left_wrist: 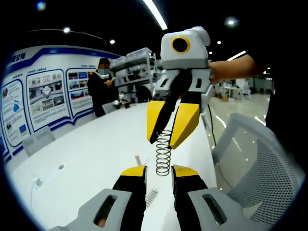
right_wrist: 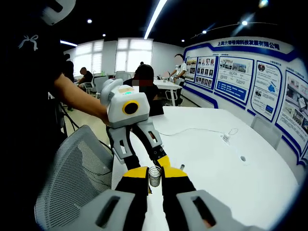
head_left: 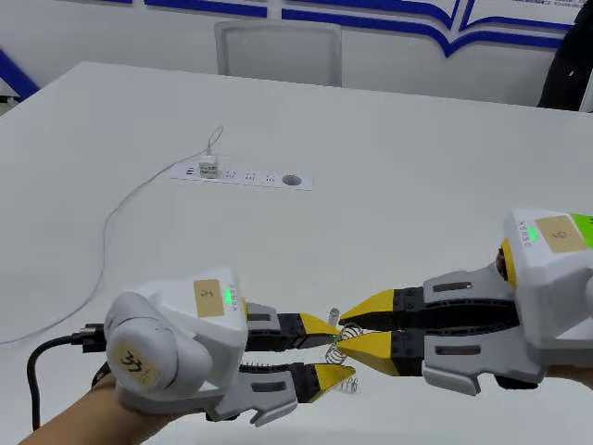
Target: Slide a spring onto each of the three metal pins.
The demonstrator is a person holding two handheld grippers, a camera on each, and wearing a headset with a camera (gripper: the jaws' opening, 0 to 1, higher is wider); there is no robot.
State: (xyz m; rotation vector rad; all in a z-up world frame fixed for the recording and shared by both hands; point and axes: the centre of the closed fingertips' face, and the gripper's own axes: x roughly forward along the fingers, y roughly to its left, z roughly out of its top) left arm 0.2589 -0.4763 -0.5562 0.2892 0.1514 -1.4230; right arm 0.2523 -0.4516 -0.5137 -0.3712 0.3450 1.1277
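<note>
The white tabletop (head_left: 389,130) spreads wide in the head view, with a power strip (head_left: 243,174) lying well beyond the two tools. The right claw (right_wrist: 153,177) is clamped on a spring (left_wrist: 163,153); its own view shows the coil end-on, while the left gripper view shows it lengthwise. The left claw (left_wrist: 159,172) faces it, jaws parted and empty, with the spring's near end at its tips. The left gripper view also shows an upright metal pin (left_wrist: 137,160) beside the jaws and a second spring (left_wrist: 151,196) lying flat on the tabletop.

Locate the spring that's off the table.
In the left gripper view's centre, the spring is pinched by the right tool, just right of the upright pin.
</note>
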